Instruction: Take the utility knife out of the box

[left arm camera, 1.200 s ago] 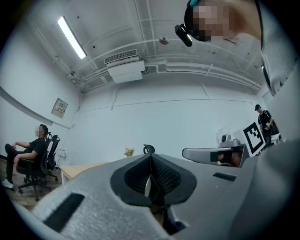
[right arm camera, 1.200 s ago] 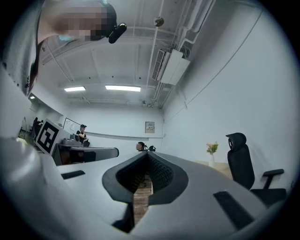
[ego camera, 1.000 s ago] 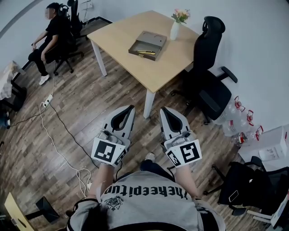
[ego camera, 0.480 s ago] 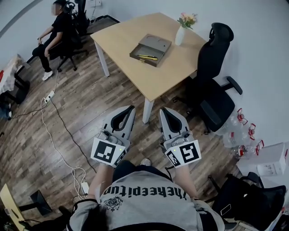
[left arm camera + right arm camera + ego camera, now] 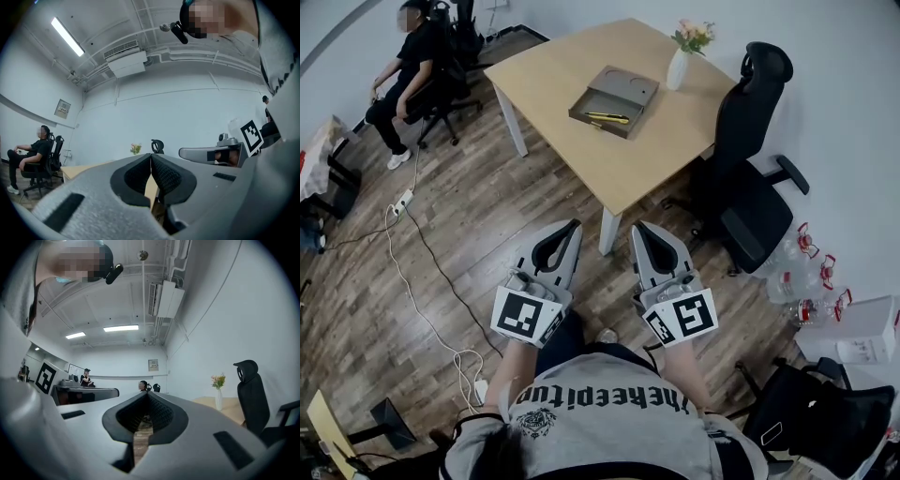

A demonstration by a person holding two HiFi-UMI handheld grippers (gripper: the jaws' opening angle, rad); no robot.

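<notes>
A shallow grey box (image 5: 619,91) lies open on the light wooden table (image 5: 572,66) at the far side of the room. The yellow utility knife (image 5: 607,117) lies inside it near its front edge. Both grippers are held side by side over the wooden floor, well short of the table and pointing toward it. My left gripper (image 5: 574,224) is shut with nothing in it, its pads meeting in the left gripper view (image 5: 151,155). My right gripper (image 5: 638,227) is also shut and empty (image 5: 147,393).
A white vase with flowers (image 5: 679,67) stands on the table behind the box. A black office chair (image 5: 752,183) stands right of the table. A person (image 5: 405,66) sits at far left. A power strip and cable (image 5: 401,201) cross the floor; water bottles (image 5: 806,277) stand at right.
The person carrying the grippers has stepped a little closer to the table. Both grippers came along side by side and stay shut.
</notes>
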